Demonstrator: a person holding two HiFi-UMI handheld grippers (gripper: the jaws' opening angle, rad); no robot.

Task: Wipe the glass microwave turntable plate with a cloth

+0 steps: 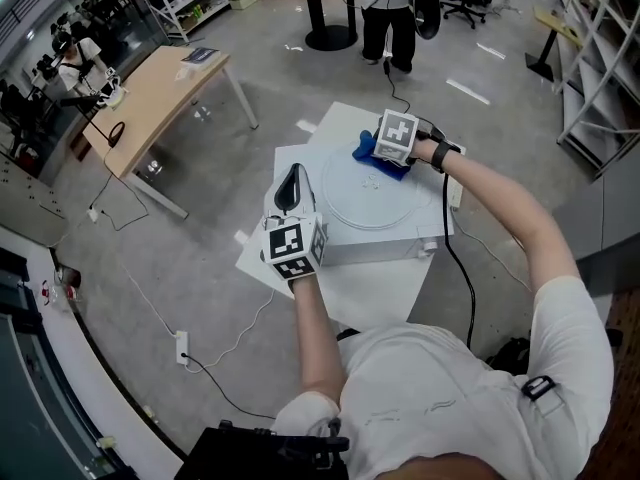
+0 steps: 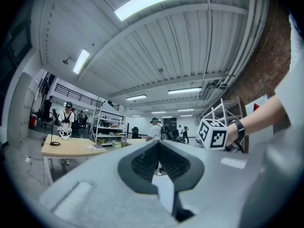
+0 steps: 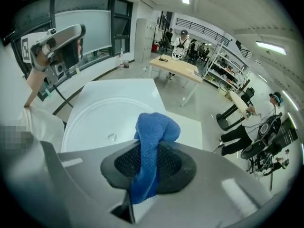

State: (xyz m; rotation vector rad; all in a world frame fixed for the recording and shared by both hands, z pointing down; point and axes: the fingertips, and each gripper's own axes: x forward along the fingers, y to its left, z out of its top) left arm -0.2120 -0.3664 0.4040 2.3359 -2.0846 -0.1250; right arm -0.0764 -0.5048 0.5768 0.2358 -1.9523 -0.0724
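- The right gripper's fingers [image 3: 183, 167] are clamped on a blue cloth [image 3: 154, 127]. The cloth is pinched in a band between the black pads and bunches out in a rounded wad past the tips.
- The right gripper [image 1: 378, 151] reaches over the far side of the table [image 1: 340, 120]. The cloth wad sits at the far edge of the glass turntable plate [image 1: 380, 196].
- The plate lies flat on the white table top, taking up most of its middle. A small speck shows on the glass [image 3: 111, 137] just beside the cloth.
- The left gripper's fingers [image 2: 142, 163] are pressed together with nothing between them.
- The left gripper [image 1: 292, 186] is held at the table's near left corner with its tips pointing up and away. It is off the plate and well apart from the cloth.
- A black cable [image 1: 458, 263] runs from the right gripper along the table's right edge and down toward the person.
- On the floor beyond the table's left side stands a light wooden desk [image 1: 160, 93].
- A standing person [image 1: 388, 13] is beyond the table's far edge.
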